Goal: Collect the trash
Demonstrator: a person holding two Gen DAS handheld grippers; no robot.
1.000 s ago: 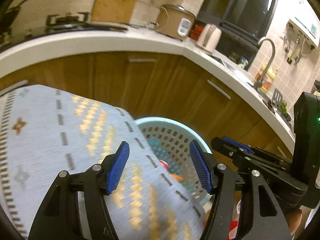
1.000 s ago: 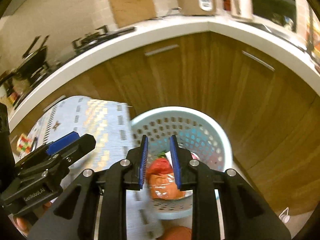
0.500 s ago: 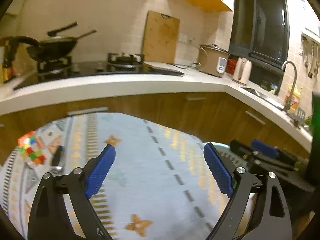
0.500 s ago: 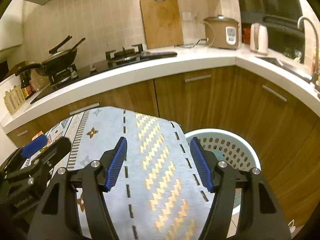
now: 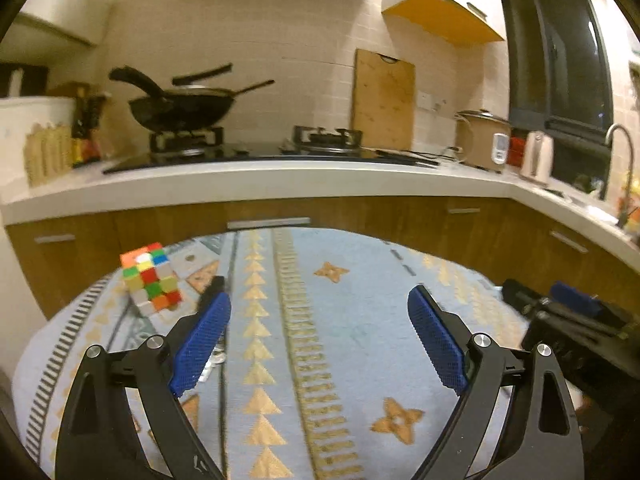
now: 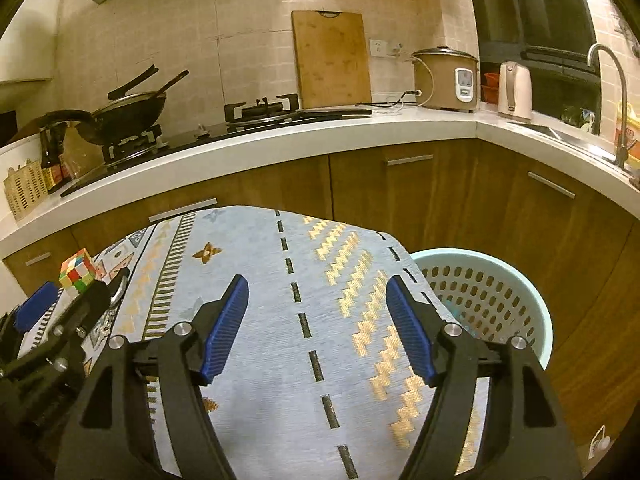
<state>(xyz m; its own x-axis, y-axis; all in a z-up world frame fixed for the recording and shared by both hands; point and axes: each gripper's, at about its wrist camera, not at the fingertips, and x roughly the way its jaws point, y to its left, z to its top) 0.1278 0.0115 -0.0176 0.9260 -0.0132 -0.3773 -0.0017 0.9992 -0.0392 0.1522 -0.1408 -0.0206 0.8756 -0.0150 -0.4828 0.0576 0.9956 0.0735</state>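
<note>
Now, left claw (image 5: 319,340): wide apart, empty, aimed at cloth (image 5: 340,320) for more trash.
Right claw (image 6: 317,326): opening, nothing between.
Basket (image 6: 536,304): right edge, beside cloth, within reach.

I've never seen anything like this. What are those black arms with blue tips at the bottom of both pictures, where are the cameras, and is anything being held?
Those are two hand-held pincers, one in each of a person's hands; no robot arm is involved. Each carries a wide-angle camera looking forward along its two fingers, so each picture shows its own pincer from behind. One picture comes from the left gripper, the other from the right gripper. The left stands open; the right's jaws are opening. Both are empty. Below them is a table under a patterned blue cloth, with a colourful puzzle cube near its left end. Beside the table's right end stands a pale green perforated basket, apparently for the trash. Behind runs a kitchen counter.
</note>
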